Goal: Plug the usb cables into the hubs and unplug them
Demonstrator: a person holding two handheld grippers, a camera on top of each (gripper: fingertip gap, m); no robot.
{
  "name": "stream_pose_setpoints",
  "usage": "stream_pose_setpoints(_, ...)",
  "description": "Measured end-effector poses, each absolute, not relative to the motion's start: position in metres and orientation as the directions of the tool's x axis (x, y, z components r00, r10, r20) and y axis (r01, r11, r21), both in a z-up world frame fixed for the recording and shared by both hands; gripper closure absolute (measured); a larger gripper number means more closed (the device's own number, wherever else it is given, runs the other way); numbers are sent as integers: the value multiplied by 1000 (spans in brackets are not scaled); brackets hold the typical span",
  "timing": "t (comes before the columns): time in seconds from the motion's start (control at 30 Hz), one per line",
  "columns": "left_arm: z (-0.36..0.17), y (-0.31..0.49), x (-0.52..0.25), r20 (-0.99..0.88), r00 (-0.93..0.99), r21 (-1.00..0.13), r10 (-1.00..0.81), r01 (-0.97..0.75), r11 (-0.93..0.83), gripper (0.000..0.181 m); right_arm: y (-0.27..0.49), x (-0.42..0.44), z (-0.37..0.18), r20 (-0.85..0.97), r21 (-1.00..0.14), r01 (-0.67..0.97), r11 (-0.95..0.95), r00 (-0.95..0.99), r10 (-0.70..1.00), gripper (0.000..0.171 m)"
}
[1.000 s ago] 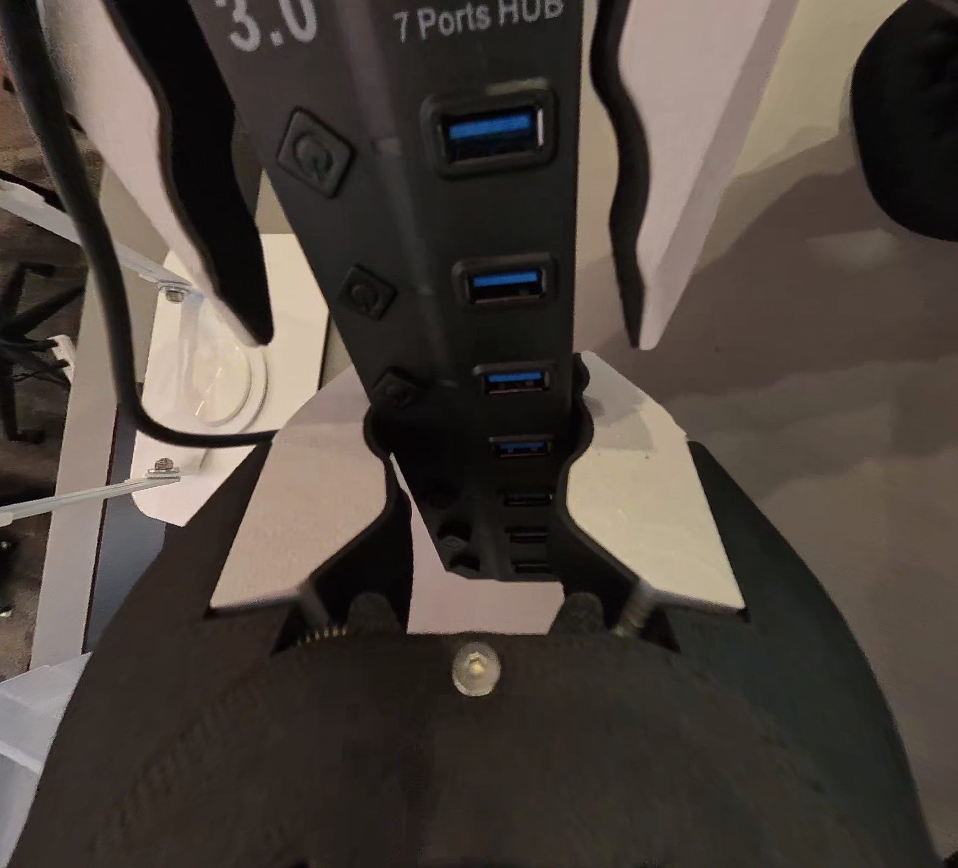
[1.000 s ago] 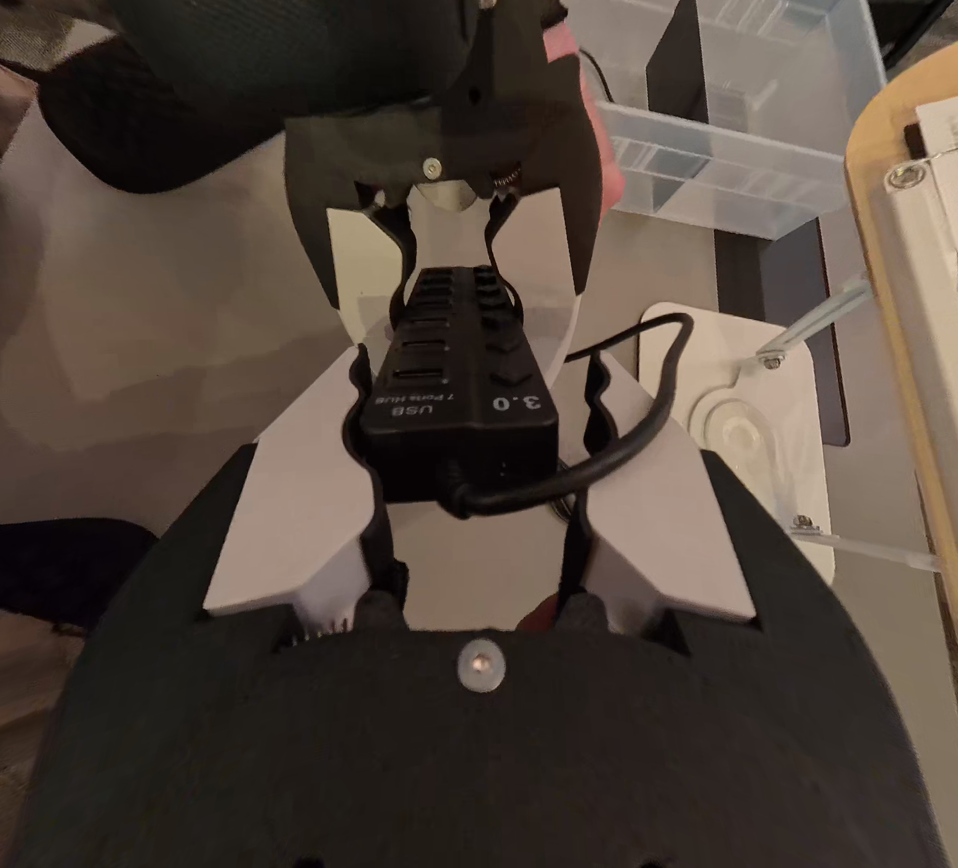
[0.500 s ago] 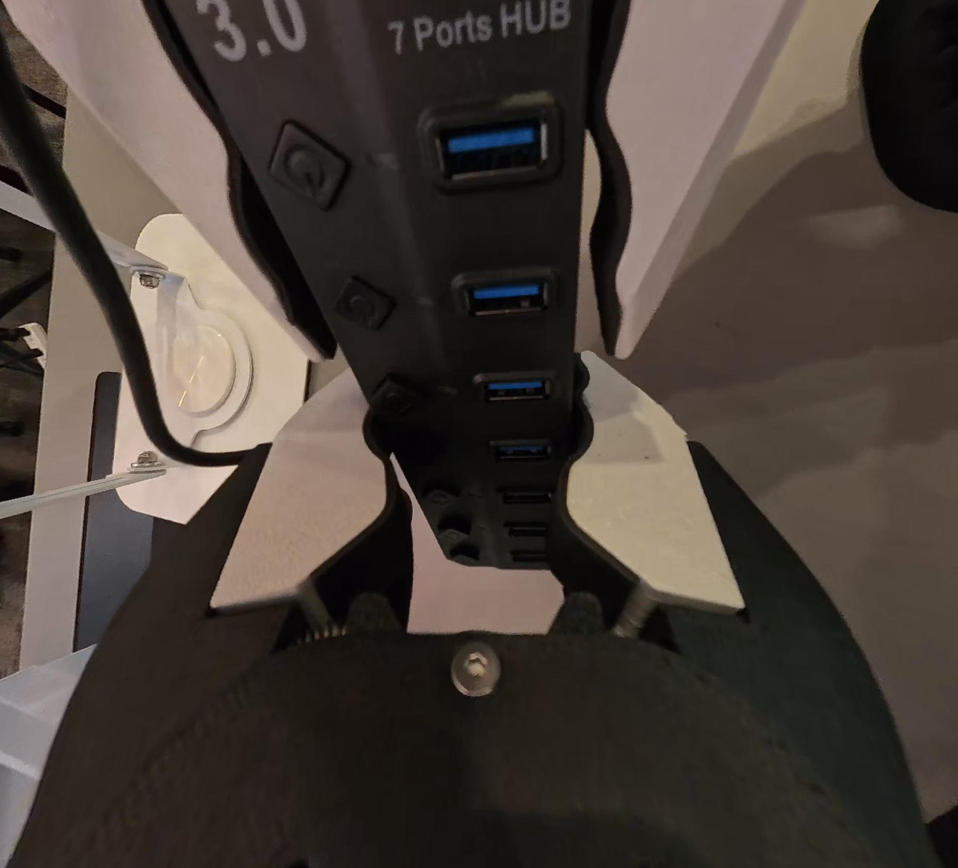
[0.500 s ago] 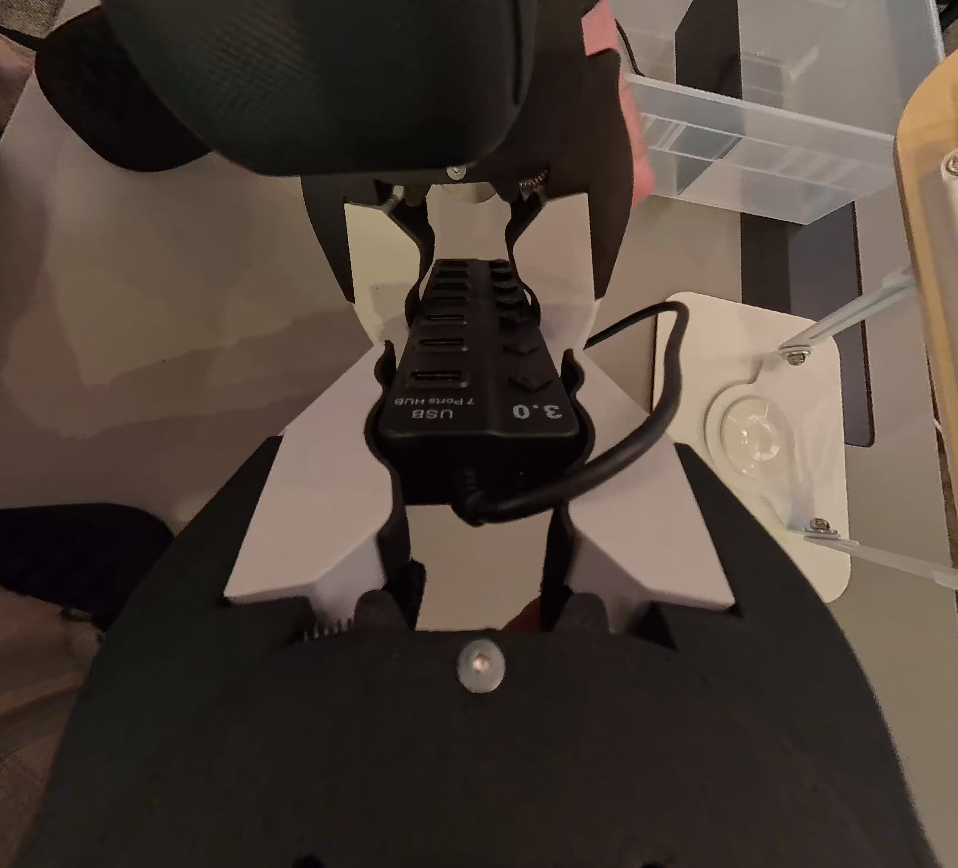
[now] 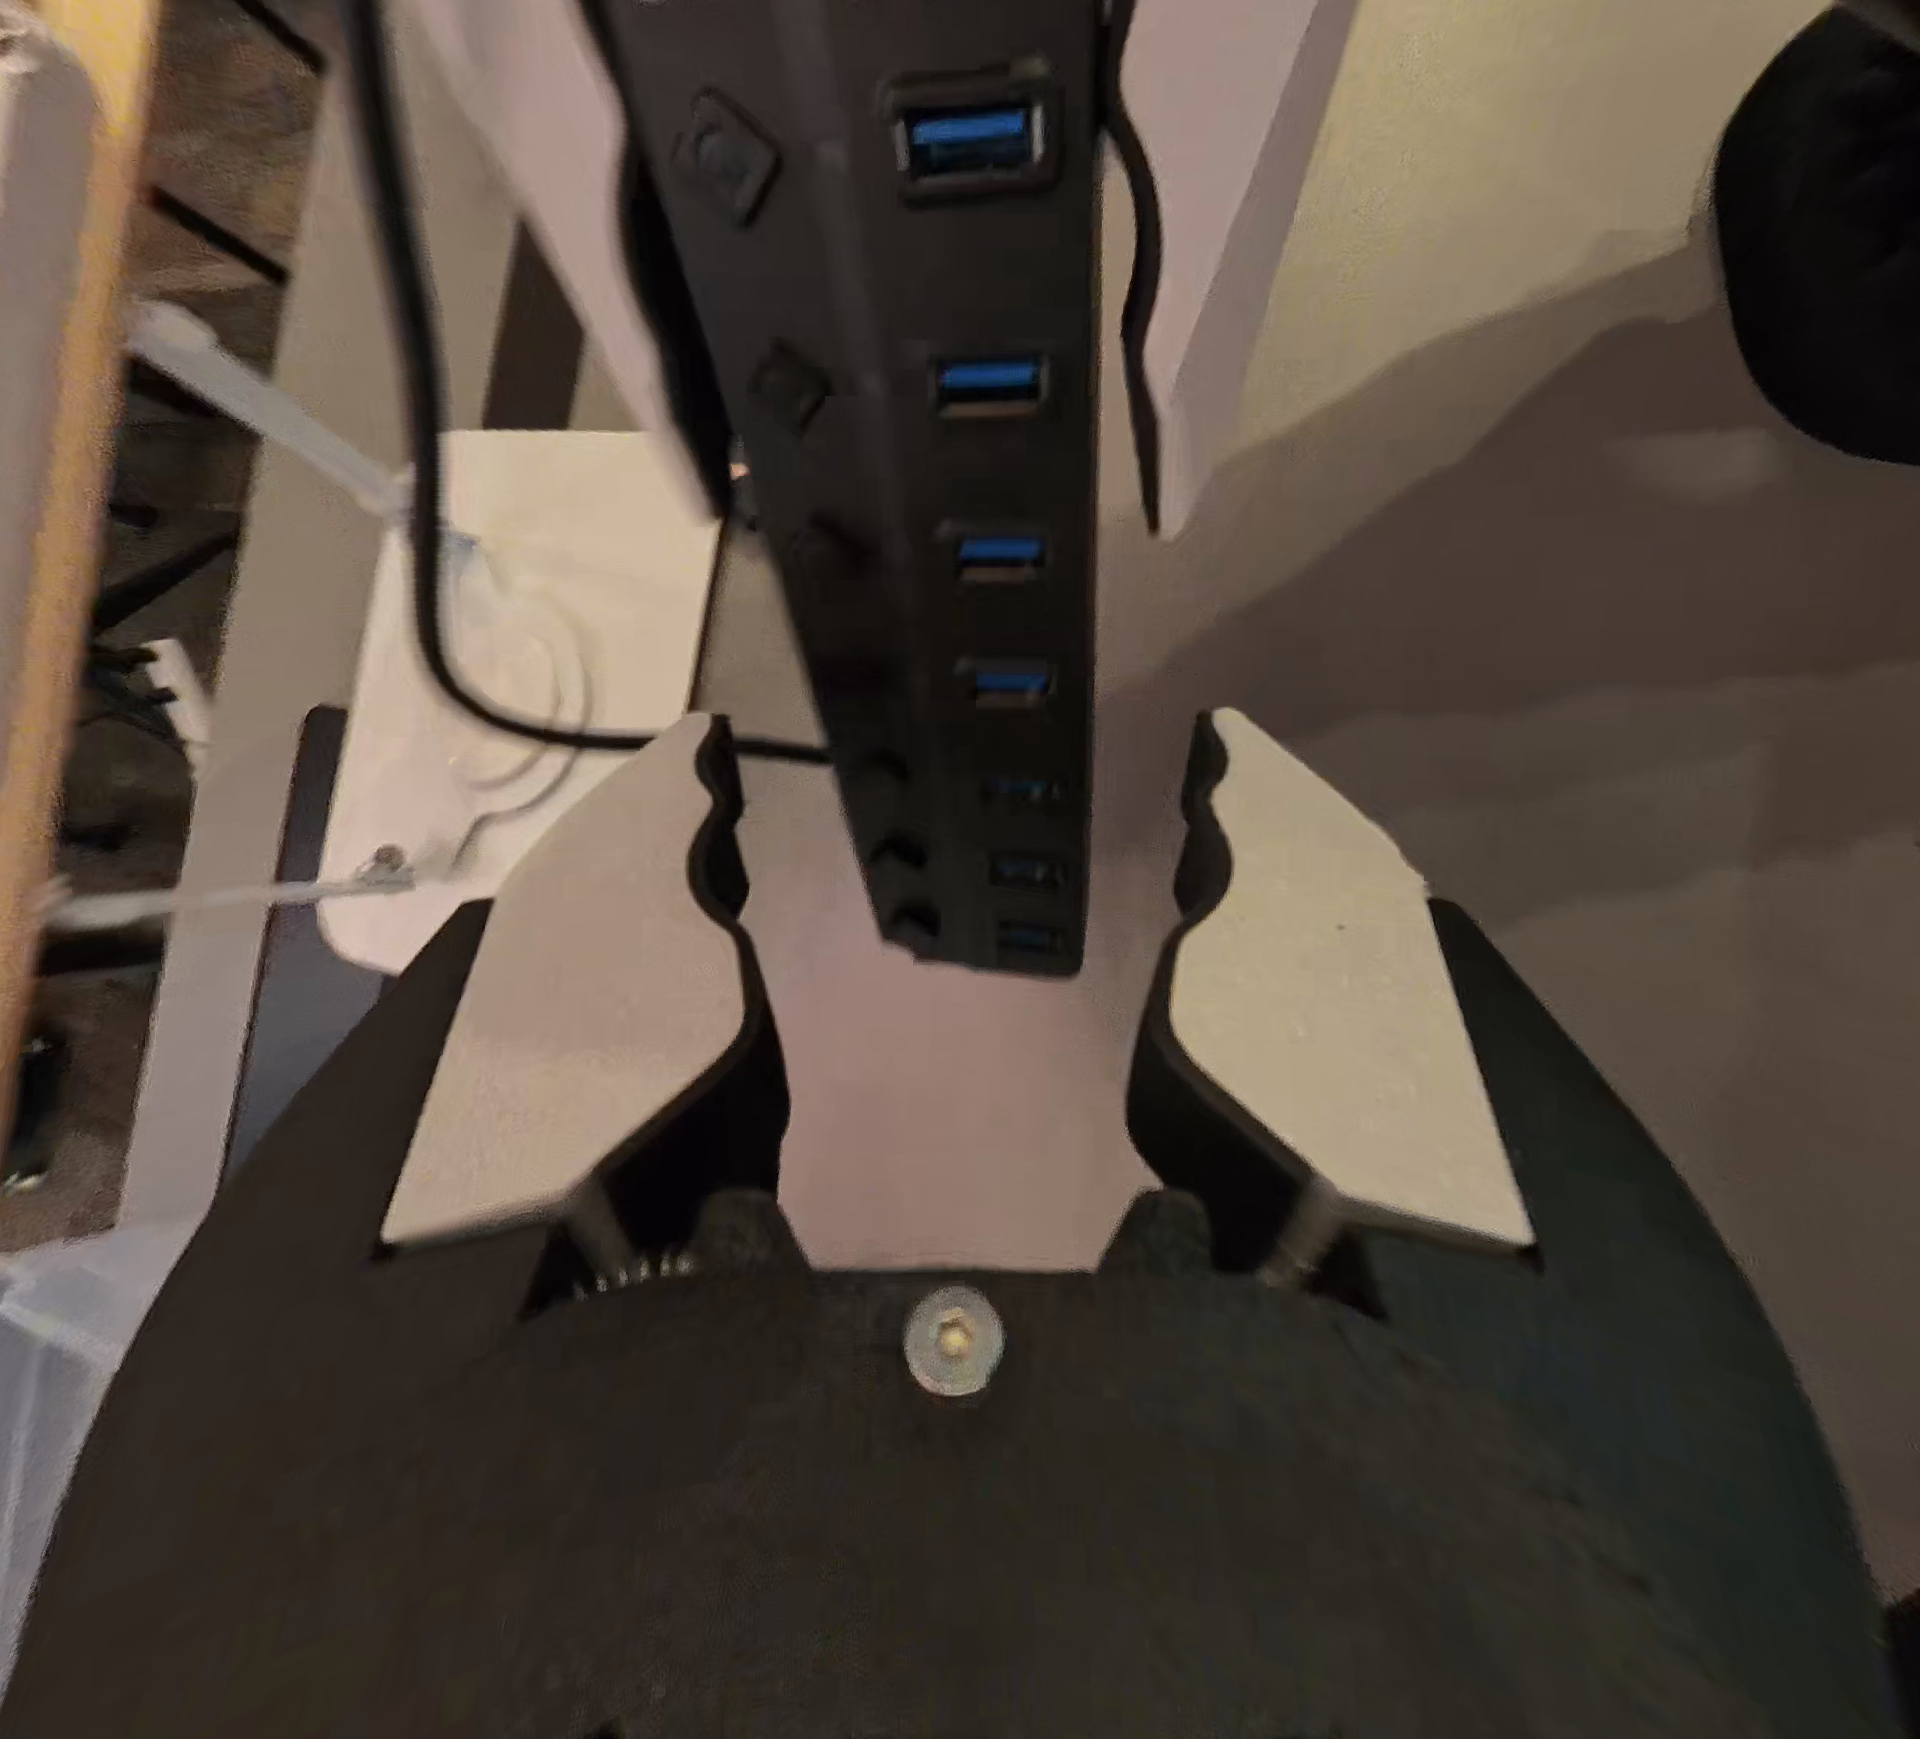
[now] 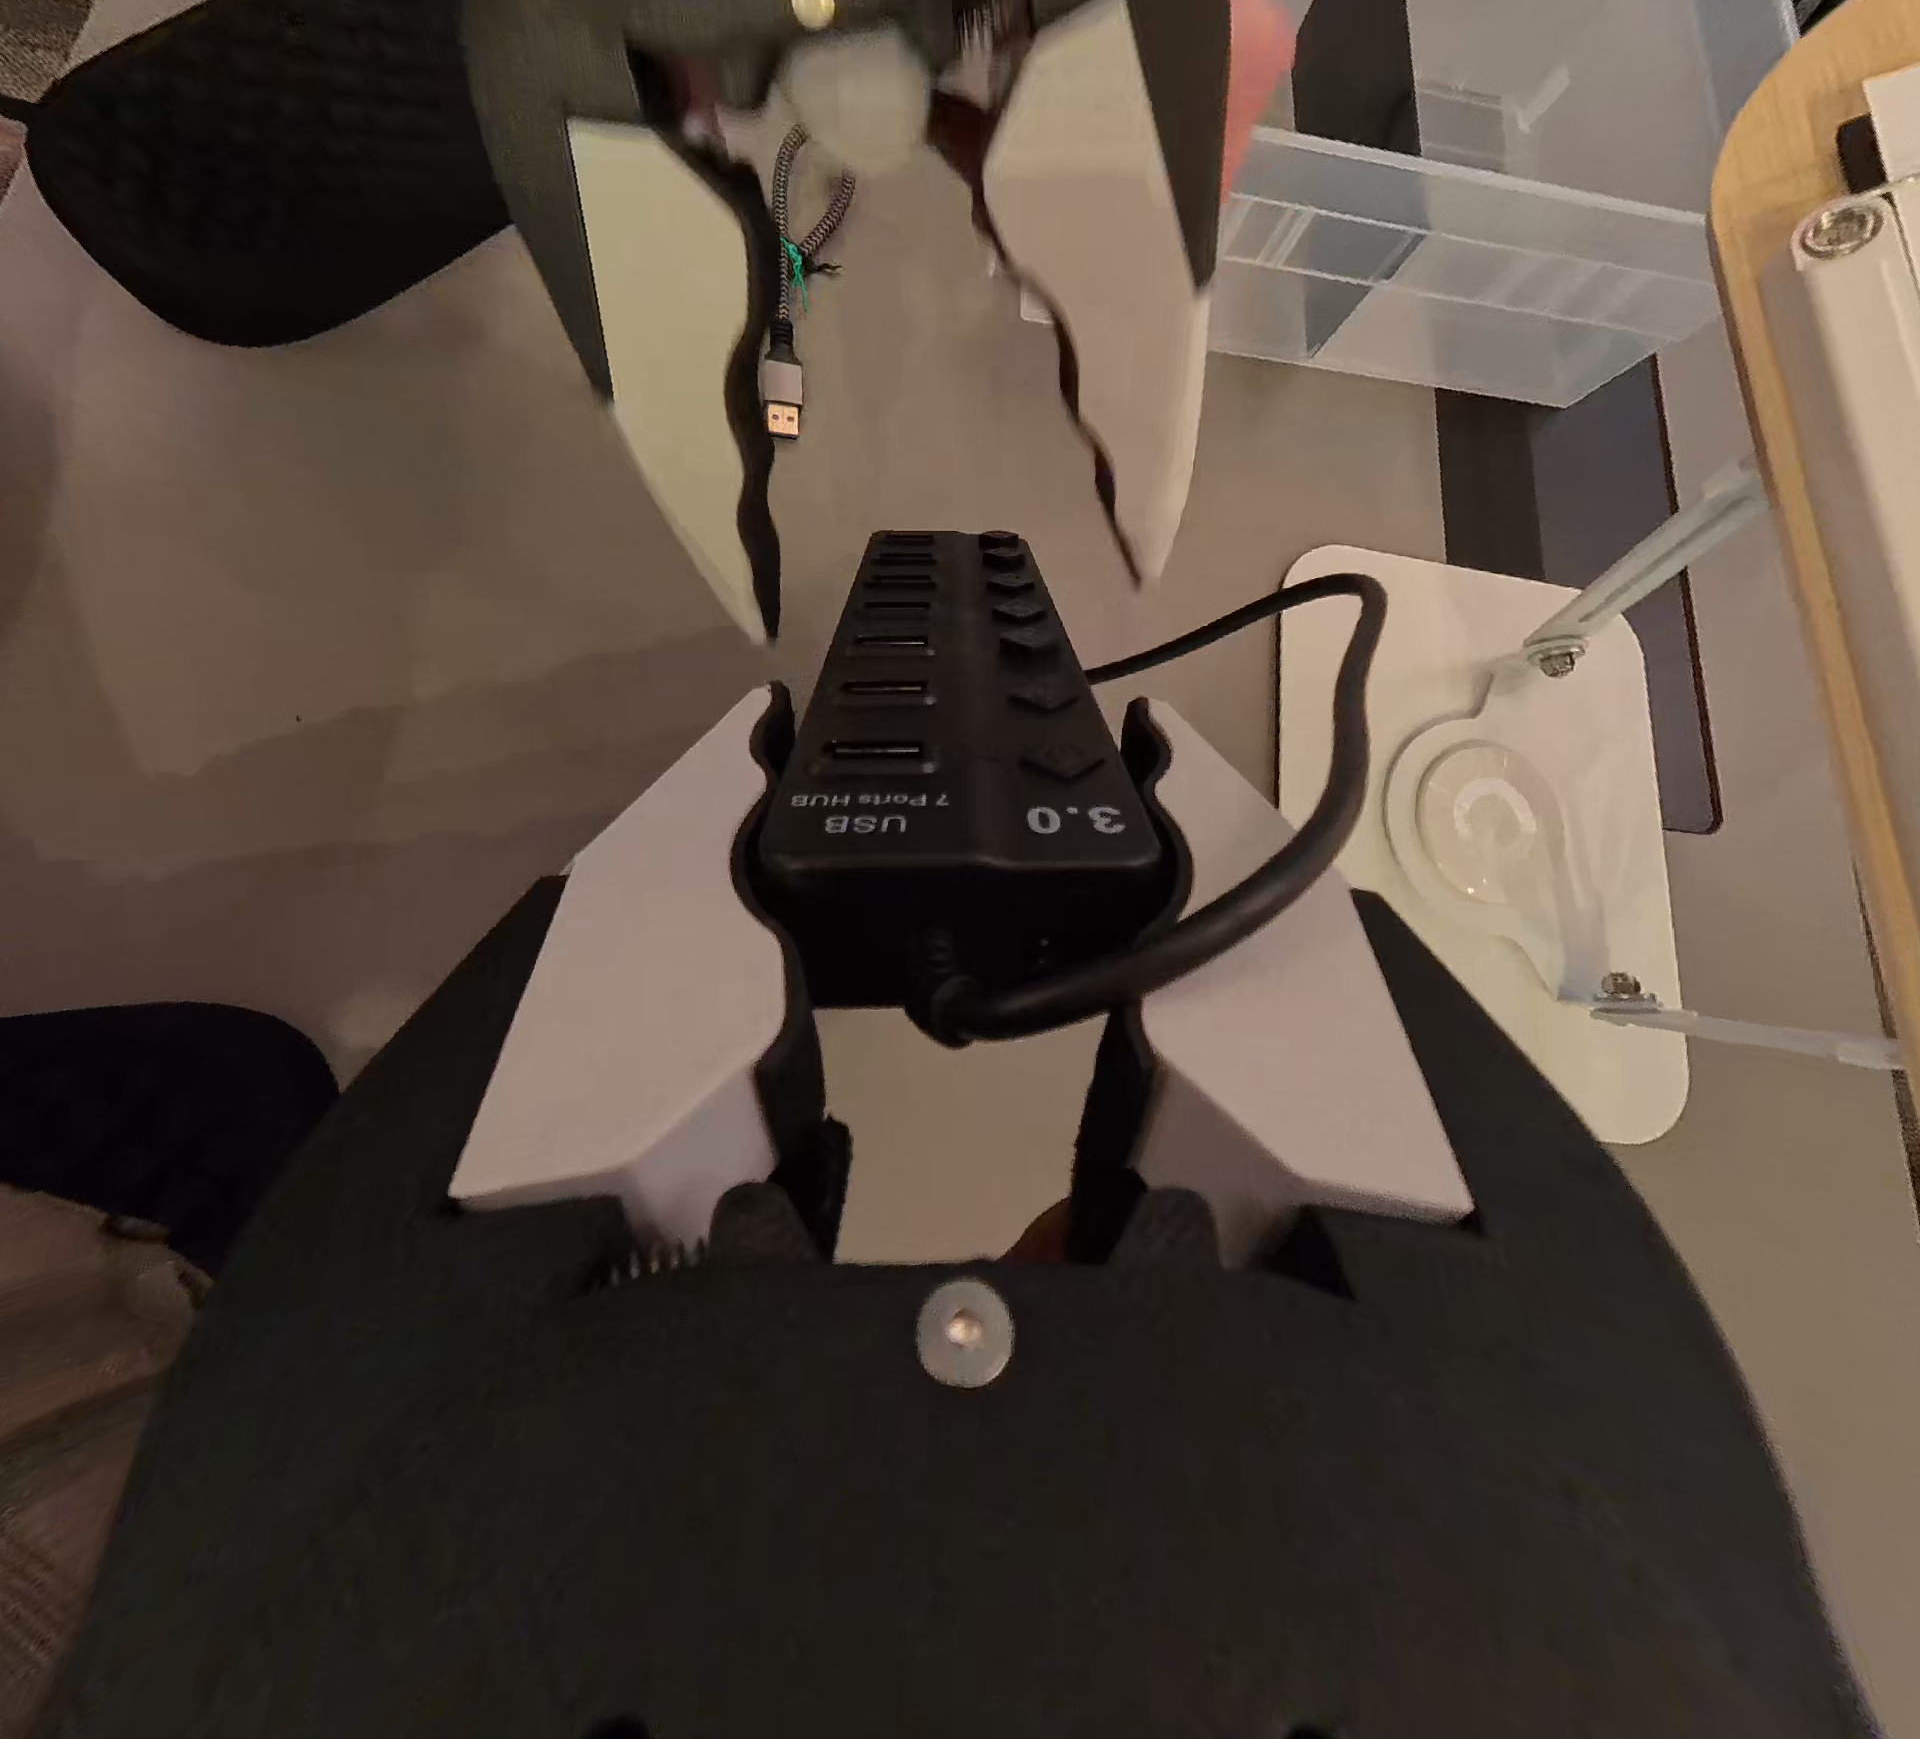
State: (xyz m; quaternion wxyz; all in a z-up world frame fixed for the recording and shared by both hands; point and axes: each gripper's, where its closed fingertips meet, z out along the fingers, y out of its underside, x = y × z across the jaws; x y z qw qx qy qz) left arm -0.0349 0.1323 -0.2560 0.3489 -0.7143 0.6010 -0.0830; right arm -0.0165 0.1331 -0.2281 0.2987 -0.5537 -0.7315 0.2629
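Black hub (image 6: pixel 961 754) is held at its cable end by the right tongs (image 6: pixel 961 733), both fingers clamped against its sides; it is raised slightly above the desk (image 6: pixel 312 609). Its own black cord (image 6: pixel 1340 754) loops off to the right past a white mount plate (image 6: pixel 1475 1045).

Change noted: half a second back the left tongs (image 5: pixel 961 816) were closed on the far end of the hub. Now they are spread wide, and the hub end (image 5: pixel 977 910) is seen between the fingers without being touched. In the right wrist view the left tongs appear blurred and drawn back beyond the hub.

Judged meaning: the hub has been handed over to the right side alone, and the left side is freed to fetch a plug.

A braided cable (image 6: pixel 795 255) lies on the desk beyond the hub, its grey plug (image 6: pixel 781 401) pointed toward the hub and not yet inserted. All ports visible are empty. A clear plastic bin (image 6: pixel 1507 235) stands at upper right, well apart.
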Motion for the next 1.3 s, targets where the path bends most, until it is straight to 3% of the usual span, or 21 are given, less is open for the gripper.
stream_pose_setpoints(0.27, -220, 97, -117, -442, 329, -548, -834, -835, -40, 123, 138, -11, -230, 123, -731, 646, 220, -192, 974, 109)
stream_pose_setpoints(0.5, -274, 48, -166, -365, 366, -499, -856, -853, -152, 129, 138, -14, -236, 118, -708, 671, 219, -193, 974, 109)
stream_pose_setpoints(0.73, -332, 47, -176, -330, 373, -464, -867, -864, -195, 151, 135, -21, -239, 119, -695, 680, 235, -214, 970, 109)
stream_pose_setpoints(0.83, -343, 53, -178, -302, 376, -478, -876, -855, -202, 156, 134, -22, -240, 113, -693, 681, 234, -218, 969, 109)
stream_pose_setpoints(1.07, -362, 53, -179, -321, 283, -386, -904, -910, -147, 155, 137, -22, -244, 110, -688, 689, 229, -212, 971, 109)
stream_pose_setpoints(1.3, -369, 55, -175, -359, 240, -333, -902, -936, -117, 166, 137, -21, -241, 120, -690, 685, 234, -210, 970, 109)
